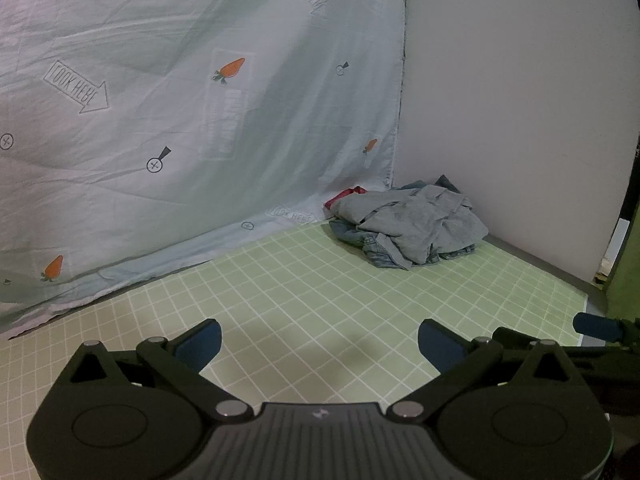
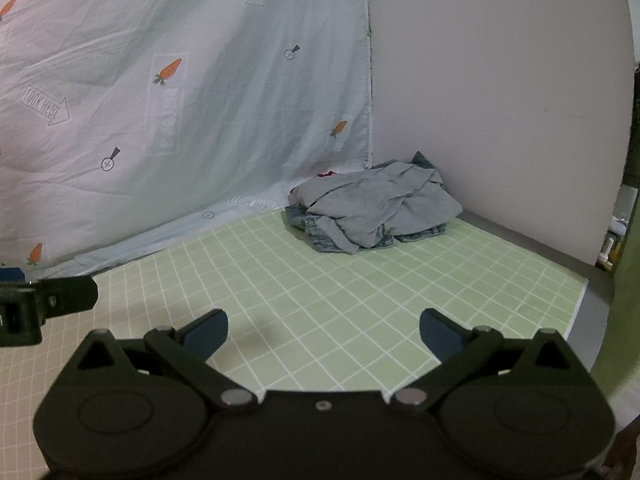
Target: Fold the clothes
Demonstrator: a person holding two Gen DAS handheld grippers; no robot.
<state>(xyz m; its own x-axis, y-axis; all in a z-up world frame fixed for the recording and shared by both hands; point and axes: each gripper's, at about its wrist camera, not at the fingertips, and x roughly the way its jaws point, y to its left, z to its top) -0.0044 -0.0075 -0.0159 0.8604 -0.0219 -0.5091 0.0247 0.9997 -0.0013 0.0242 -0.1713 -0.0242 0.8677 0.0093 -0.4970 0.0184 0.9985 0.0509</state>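
A pale carrot-printed sheet [image 1: 180,120] hung as a backdrop behind the green grid-lined mat [image 1: 320,300]. In the far corner lay the crumpled heap of clothes [image 2: 372,208], a grey garment [image 1: 416,224] over blue denim [image 2: 316,236], something red barely showing. The left gripper [image 1: 320,344] and right gripper [image 2: 324,334] hovered well apart from it, jaws spread wide, holding nothing. A pinch into that tangle would likely catch two layers together.
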